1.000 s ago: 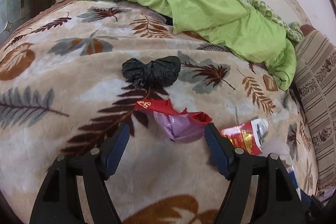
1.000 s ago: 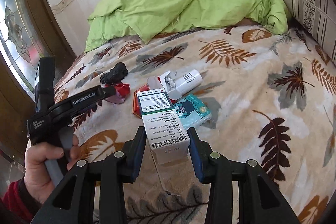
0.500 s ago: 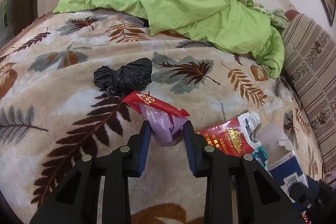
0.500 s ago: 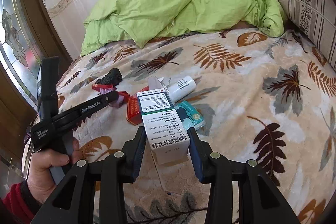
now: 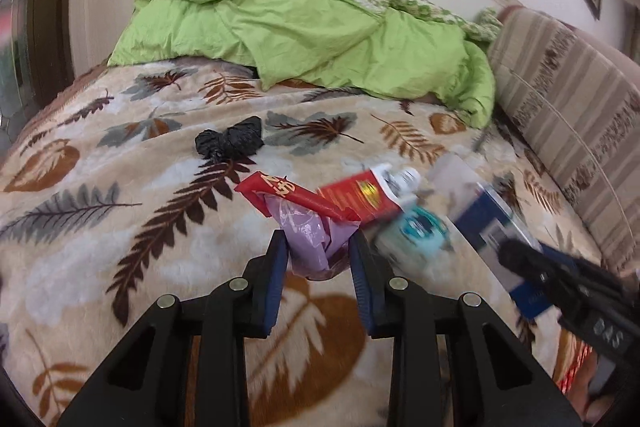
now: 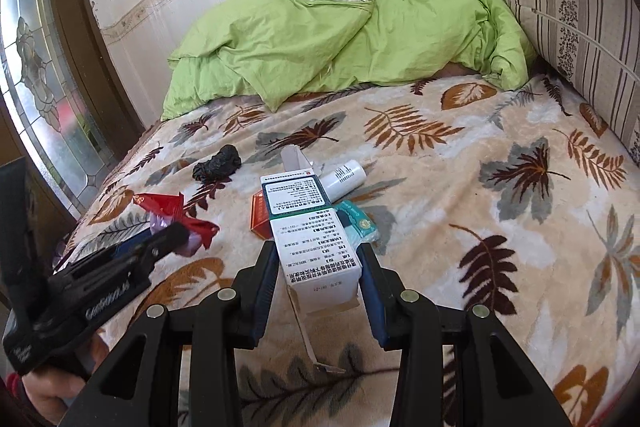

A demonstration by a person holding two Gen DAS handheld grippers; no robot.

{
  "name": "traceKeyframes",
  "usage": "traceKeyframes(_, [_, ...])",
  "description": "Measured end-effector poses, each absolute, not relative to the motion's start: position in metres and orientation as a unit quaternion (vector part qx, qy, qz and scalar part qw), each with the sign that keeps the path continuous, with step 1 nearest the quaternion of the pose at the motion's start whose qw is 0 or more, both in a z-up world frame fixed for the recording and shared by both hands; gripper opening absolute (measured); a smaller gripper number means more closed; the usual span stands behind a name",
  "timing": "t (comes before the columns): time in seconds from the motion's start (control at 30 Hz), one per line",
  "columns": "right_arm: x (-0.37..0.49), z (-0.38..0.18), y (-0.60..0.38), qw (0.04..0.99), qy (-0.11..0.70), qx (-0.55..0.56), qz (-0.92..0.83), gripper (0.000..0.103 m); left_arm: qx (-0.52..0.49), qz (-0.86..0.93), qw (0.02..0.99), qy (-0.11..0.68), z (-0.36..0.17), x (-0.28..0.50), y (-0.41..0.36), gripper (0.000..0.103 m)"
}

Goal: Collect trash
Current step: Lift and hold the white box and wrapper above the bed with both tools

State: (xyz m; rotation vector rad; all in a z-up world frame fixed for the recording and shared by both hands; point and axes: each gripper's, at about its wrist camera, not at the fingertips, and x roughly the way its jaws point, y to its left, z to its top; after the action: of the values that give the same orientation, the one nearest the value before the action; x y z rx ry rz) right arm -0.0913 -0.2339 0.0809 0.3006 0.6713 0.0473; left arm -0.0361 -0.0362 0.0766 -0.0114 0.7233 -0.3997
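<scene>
My left gripper (image 5: pixel 319 251) is shut on a crumpled purple and red wrapper (image 5: pixel 304 231) and holds it above the leaf-print blanket (image 5: pixel 120 219); the wrapper also shows in the right wrist view (image 6: pixel 176 213). My right gripper (image 6: pixel 319 267) is shut on a white and green medicine box (image 6: pixel 308 227), which also shows in the left wrist view (image 5: pixel 486 223). On the blanket lie a black crumpled bag (image 5: pixel 230 143), a red pouch (image 5: pixel 366 195), a teal tissue pack (image 6: pixel 358 223) and a white bottle (image 6: pixel 344 177).
A green duvet (image 6: pixel 340 43) is heaped at the far end of the bed. A striped cushion (image 6: pixel 576 11) stands along the right side. A glass-panelled door (image 6: pixel 44 99) is at the left.
My left gripper closed on the purple and red wrapper and lifted it off the blanket. My right gripper still holds the medicine box and has risen a little.
</scene>
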Motion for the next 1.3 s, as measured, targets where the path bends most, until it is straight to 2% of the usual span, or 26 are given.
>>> traceKeyframes(0.2, [-0.127, 0.078, -0.234, 0.93, 0.337, 0.144, 0.039, 0.043, 0.024, -0.217, 0.912, 0.348, 0.082, -0.094, -0.04, 0.03])
traceKeyframes(0.4, [-0.164, 0.091, -0.227, 0.946, 0.295, 0.119, 0.058, 0.043, 0.044, -0.203, 0.922, 0.326, 0.079, -0.125, -0.041, 0.03])
traceKeyframes(1.3, [-0.157, 0.087, -0.225, 0.946, 0.299, 0.109, 0.052, 0.043, 0.062, -0.177, 0.925, 0.33, 0.066, -0.113, -0.043, 0.03])
